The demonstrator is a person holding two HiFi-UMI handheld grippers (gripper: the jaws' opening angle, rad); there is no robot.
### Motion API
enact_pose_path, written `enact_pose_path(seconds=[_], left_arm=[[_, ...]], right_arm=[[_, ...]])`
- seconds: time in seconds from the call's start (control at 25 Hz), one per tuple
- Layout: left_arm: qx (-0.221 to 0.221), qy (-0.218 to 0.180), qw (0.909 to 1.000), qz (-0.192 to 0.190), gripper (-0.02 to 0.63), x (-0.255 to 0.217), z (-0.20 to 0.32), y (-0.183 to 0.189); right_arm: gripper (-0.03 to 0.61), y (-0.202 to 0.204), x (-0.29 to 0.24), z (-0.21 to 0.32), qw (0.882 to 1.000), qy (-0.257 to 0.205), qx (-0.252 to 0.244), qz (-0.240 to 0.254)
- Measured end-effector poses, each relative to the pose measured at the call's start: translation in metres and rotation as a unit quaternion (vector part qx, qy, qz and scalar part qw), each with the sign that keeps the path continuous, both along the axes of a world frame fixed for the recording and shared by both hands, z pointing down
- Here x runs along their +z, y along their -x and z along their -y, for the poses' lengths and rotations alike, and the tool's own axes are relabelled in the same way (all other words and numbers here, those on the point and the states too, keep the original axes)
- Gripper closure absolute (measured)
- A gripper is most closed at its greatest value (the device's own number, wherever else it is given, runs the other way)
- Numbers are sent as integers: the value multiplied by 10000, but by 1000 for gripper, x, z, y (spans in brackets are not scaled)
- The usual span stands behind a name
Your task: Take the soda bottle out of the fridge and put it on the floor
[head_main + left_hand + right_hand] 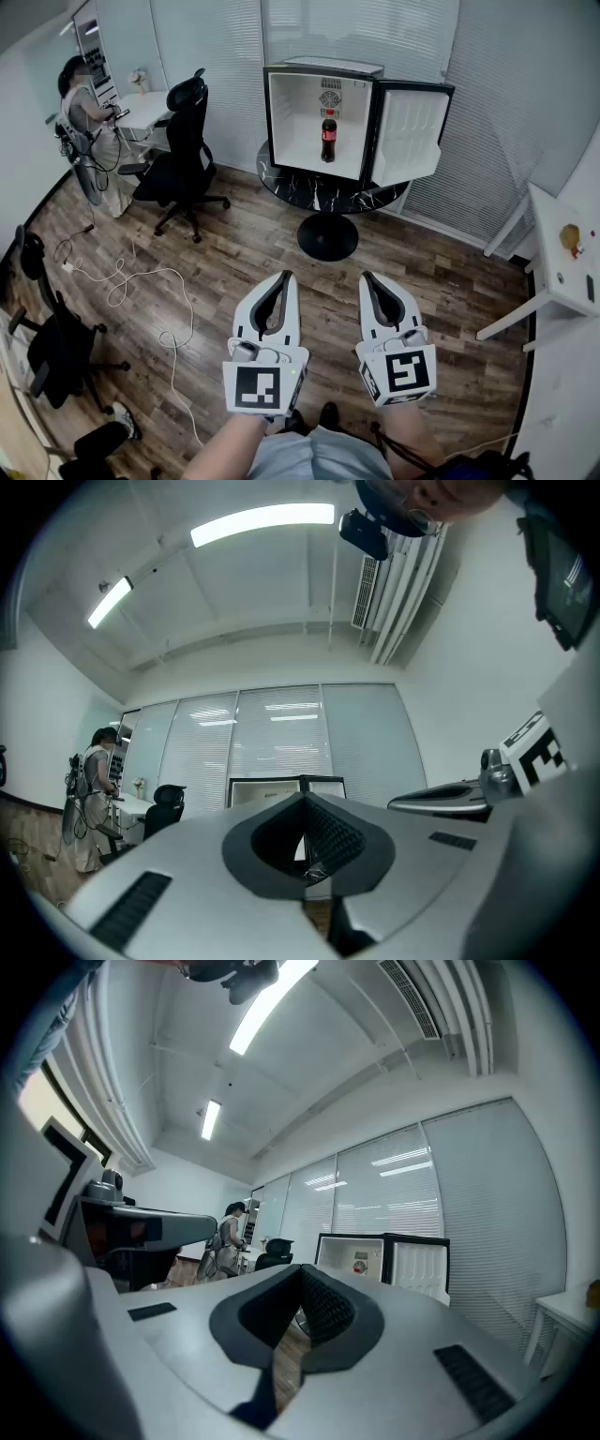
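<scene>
The soda bottle (328, 140) stands upright inside the open fridge (281, 122), well apart from both grippers. The left gripper (284, 275) has its jaws pressed together with nothing between them, and the right gripper (367, 276) is closed and empty in the same way. They are held side by side, low over the wooden floor (234, 244), tips pointing toward the fridge. Farther out, the fridge sits on a round black table (319, 194) with its door (408, 131) swung to the right. At the left are a black office chair (183, 150) and a person (89, 122) at a desk.
</scene>
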State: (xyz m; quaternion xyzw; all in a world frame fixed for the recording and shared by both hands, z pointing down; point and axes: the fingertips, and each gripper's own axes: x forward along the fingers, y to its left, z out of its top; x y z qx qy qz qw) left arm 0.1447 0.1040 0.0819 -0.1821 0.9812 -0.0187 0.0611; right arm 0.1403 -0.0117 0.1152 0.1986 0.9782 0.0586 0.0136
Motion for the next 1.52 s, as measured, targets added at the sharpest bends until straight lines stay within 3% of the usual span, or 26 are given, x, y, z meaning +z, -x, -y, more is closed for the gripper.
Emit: enact_pose_path(seconds=[0.32,0.52,0.92,1.24,1.52], left_arm=[[37,-116,9998,134,601,4,21,11],[-89,7,9999,69,601,13,33,16],[-403,-49,9991,-122,601,40,38,33],[-514,-31,9984,-224,601,59,7,104],[-336,-63,9988,-345,601,83,-30,227]], right_arm=[[568,13,6,17,10000,-18,-66,-22],[565,19,14,29,9994,206,-251,-81],[563,49,40,46,9988,160,-353,-305],[563,125,67,24,9979,153,-322,-546],[565,244,91,-15,9976,-8,-102,-687]])
